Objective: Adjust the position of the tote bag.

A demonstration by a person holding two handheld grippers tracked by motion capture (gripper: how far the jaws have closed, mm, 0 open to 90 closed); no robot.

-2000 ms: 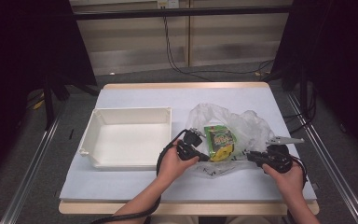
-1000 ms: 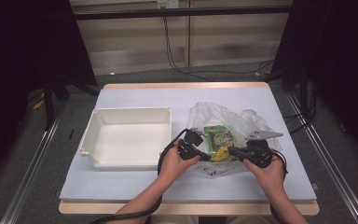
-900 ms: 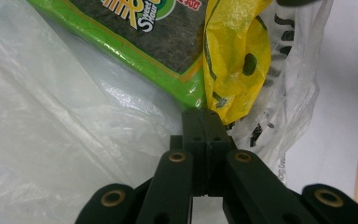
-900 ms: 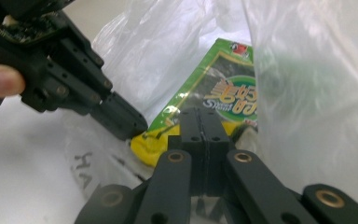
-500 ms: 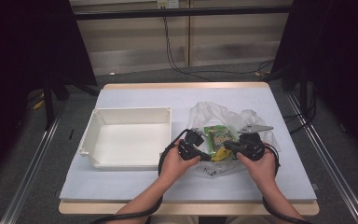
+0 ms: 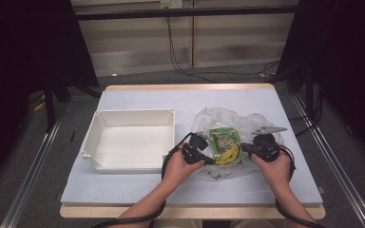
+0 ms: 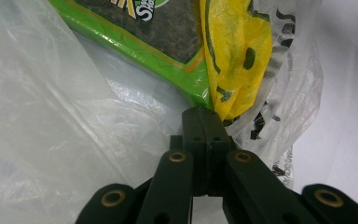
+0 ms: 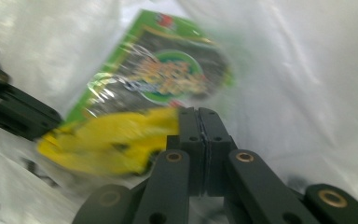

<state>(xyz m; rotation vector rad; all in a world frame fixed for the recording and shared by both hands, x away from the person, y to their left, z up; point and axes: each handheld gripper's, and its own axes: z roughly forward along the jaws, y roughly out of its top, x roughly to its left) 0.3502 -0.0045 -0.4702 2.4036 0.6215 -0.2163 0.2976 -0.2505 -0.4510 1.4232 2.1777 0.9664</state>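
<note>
A clear plastic bag [image 6: 228, 118] lies on the right half of the table, with a green snack packet [image 6: 223, 140] and a yellow wrapped item [image 6: 228, 156] in it. At the bag's near left edge, my left gripper [image 6: 212, 160] is shut on the bag. In the left gripper view the closed jaws [image 7: 205, 114] pinch film just below the packet [image 7: 154, 37] and the yellow item [image 7: 233, 56]. My right gripper [image 6: 243, 146] is at the bag's right side, jaws shut [image 8: 199, 112] against the yellow item [image 8: 107, 135]. Whether it pinches film I cannot tell.
An empty white tray [image 6: 133, 114] stands on the left half of the pale blue table [image 6: 171, 99], a hand's width from the left gripper. Both forearms come in from the near edge. Cables trail from both grippers.
My right hand came in leftward from the bag's right edge to the packet, then drew back slightly to the right. The left hand and the tray have stayed put.
</note>
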